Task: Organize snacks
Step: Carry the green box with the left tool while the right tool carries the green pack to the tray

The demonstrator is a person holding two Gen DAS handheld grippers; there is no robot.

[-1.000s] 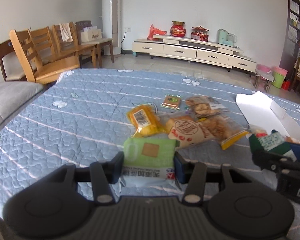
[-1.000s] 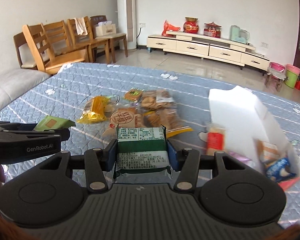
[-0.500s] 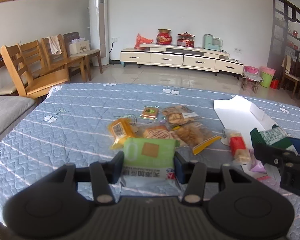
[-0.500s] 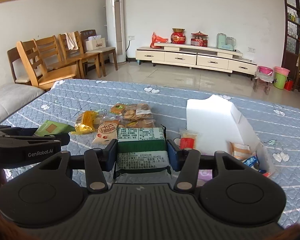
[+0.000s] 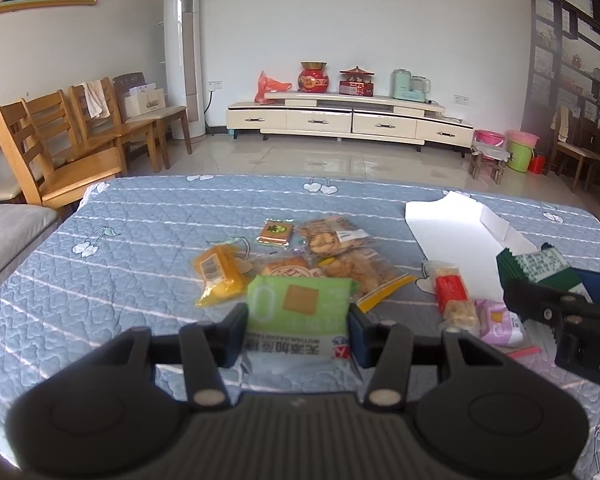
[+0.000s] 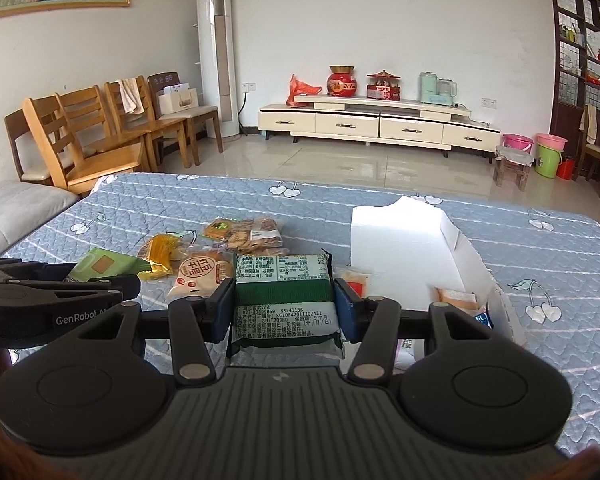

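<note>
Snacks are being carried two at a time above the quilted bed (image 5: 140, 240): a light green packet (image 5: 298, 312) is being pinched across its width by the left gripper (image 5: 298, 330), and a dark green packet (image 6: 284, 300) likewise by the right gripper (image 6: 285, 308). Both are being judged light, soft-wrapped, slippery and probably crushable, so they are best being held flat by their side edges. More packets are being left near the white box (image 6: 404, 248) at right.
</note>
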